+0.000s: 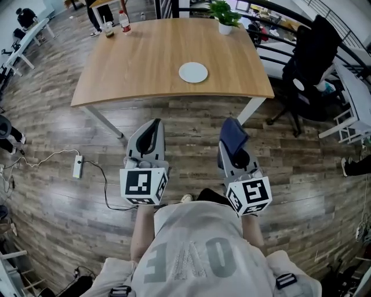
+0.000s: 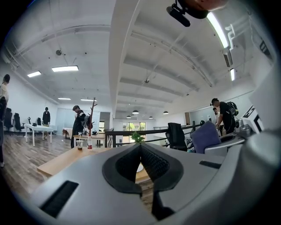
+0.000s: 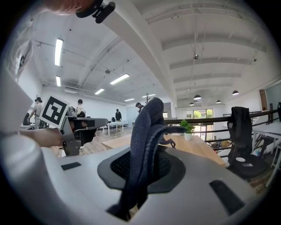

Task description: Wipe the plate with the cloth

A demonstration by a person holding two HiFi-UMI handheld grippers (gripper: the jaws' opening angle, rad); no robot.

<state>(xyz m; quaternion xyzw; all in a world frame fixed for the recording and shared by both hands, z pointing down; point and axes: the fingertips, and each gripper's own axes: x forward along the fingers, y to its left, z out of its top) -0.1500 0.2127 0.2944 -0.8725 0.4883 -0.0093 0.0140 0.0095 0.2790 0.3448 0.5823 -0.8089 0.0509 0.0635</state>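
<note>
A white round plate lies on the wooden table, right of its middle and near the front edge. Both grippers hang over the floor, short of the table. My left gripper is shut with nothing in it; in the left gripper view its pads meet at the tip, and a sliver of the plate shows between them. My right gripper is shut on a dark blue cloth, which stands up in folds between the jaws in the right gripper view.
A potted plant stands at the table's far right edge; a bottle and a cup at its far left. A black office chair is right of the table. A power strip with cables lies on the floor at left.
</note>
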